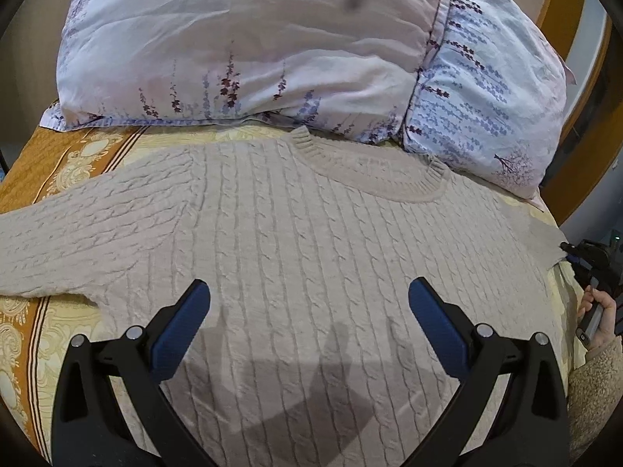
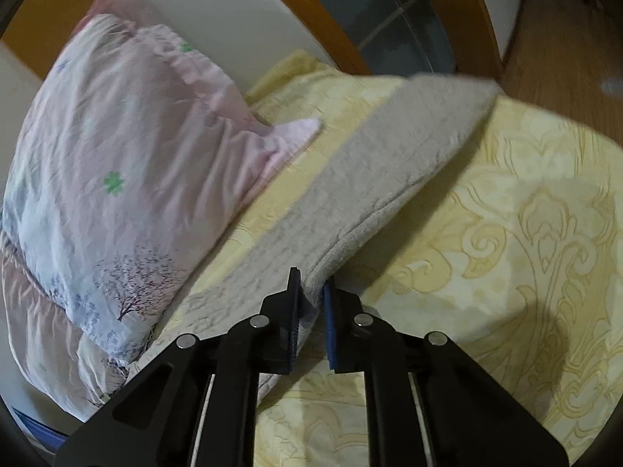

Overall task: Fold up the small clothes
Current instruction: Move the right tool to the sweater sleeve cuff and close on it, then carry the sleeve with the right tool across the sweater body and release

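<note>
Because the sweater (image 1: 311, 241) has to lie flat before any fold will hold, I have it spread face up on the bedspread (image 1: 78, 163), collar toward the pillows (image 1: 241, 50) and body running back under my left gripper (image 1: 309, 295). That gripper hangs above the chest of the knit with its jaws wide apart and nothing between them, free to press or pinch wherever the fold needs an anchor. My right gripper (image 2: 311, 292) is closed on the right sleeve (image 2: 370, 179), the blue pads (image 2: 330, 323) squeezing the knit near its lower edge, so the sleeve rises off the bedspread in a stiff band away from me; I judge this grip is for carrying the sleeve across onto the body as the first fold. From the left wrist view the other sleeve lies flat out to the left, untouched. By count: one sweater, two sleeves with one lifted and one lying, two grippers with one empty and one loaded, and two floral pillows stacked at the head of the bed, one pink and one bluer beside it.
</note>
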Demonstrator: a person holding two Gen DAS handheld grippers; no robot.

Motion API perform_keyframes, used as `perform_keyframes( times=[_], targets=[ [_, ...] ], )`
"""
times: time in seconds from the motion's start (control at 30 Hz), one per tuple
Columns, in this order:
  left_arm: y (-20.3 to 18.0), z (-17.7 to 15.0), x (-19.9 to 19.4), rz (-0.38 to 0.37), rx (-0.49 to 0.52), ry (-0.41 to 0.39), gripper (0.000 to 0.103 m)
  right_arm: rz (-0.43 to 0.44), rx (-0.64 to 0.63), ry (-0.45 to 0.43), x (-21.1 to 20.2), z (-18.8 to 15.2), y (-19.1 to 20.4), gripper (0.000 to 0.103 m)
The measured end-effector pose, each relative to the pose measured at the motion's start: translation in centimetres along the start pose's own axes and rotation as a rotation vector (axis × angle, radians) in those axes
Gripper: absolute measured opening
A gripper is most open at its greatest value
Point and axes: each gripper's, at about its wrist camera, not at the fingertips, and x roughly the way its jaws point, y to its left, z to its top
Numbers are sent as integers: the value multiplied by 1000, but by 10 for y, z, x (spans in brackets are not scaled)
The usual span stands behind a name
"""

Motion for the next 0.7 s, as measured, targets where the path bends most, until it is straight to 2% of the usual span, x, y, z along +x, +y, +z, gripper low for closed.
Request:
perform_keyframes(
  times=[0.23,0.4,0.53,0.63,0.7],
  targets=[
    [2,4,0,7,1,-9,101,68,-132,-52,-24,-3,43,11],
    [0,5,-2,-5,5,-18,101,188,-248,-18,-40,-27,93,11],
    [0,7,-1,-11,-11,-20,101,298,-355,65,-42,-70,136,11],
    [0,8,-2,-28,-27,-21,101,366,-434,199,-27,-118,164,10],
    [0,8,-2,-38,-29,-16,101,367,-468,287,-12,-145,174,11]
  ],
)
